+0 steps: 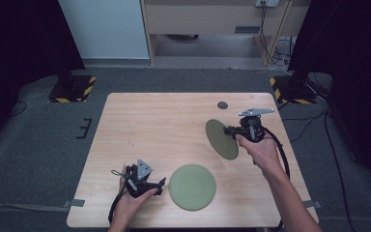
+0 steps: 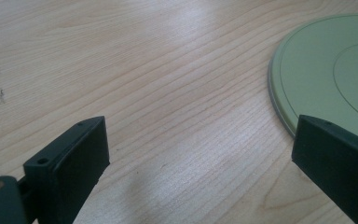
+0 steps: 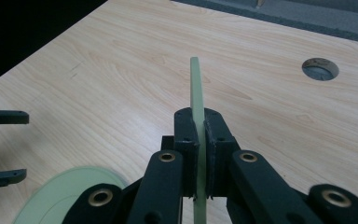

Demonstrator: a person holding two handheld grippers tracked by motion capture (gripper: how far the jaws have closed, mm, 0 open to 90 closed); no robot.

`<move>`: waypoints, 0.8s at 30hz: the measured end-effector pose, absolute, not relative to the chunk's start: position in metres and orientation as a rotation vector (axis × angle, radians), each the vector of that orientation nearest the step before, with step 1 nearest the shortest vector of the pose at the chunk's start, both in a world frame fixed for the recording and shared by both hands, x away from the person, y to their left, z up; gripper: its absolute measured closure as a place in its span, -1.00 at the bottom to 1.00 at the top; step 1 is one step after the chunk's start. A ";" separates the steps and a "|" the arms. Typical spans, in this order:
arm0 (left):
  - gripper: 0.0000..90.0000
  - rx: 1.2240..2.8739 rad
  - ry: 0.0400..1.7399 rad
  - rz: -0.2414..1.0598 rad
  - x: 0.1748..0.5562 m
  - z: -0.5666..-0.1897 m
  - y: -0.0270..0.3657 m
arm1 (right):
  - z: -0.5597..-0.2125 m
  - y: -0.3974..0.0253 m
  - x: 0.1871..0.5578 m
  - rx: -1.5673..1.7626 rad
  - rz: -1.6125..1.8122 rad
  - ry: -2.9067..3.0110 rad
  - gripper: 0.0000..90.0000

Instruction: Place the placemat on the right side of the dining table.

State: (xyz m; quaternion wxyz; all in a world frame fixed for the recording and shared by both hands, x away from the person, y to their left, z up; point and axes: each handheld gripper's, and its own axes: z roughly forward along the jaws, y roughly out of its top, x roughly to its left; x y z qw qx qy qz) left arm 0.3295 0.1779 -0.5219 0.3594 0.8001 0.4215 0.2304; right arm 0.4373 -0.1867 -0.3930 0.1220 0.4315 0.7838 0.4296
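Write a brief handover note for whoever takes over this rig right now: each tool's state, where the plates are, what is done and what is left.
Right tool: shut on the rim of the held plate, lifted and tilted on edge over the table.
Left tool: open, holding nothing, low beside the flat plate near the front edge.
Done: one plate picked up.
Left: probably set the held plate on or beside the flat one; the goal is a guess.

The tabletop [image 1: 164, 125] is pale wood with fine grain and a soft sheen. Both plates look like smooth, matt sage-green plastic: the flat plate [image 1: 192, 187] at lower centre of the high view and the held plate [image 1: 221, 138] at right. The right claw [image 3: 199, 140] is matt black plastic with brass-coloured pivots; the left claw [image 2: 196, 168] has the same matt black finish.
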 end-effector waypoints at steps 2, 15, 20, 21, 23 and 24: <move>-0.92 2.062 1.090 0.597 0.330 -0.522 0.179 | -0.392 -0.188 0.439 1.268 1.246 2.281 0.91; -0.92 2.044 1.113 0.598 0.331 -0.522 0.187 | -0.397 -0.202 0.458 1.339 1.208 2.230 0.91; -0.92 2.040 1.118 0.598 0.331 -0.522 0.190 | -0.399 -0.205 0.467 1.364 1.197 2.202 0.91; -0.92 2.039 1.119 0.597 0.331 -0.522 0.191 | -0.400 -0.206 0.468 1.367 1.194 2.200 0.91; -0.92 2.039 1.121 0.597 0.331 -0.522 0.191 | -0.402 -0.207 0.471 1.381 1.190 2.192 0.91; -0.92 2.040 1.122 0.596 0.331 -0.522 0.192 | -0.403 -0.207 0.472 1.386 1.190 2.188 0.91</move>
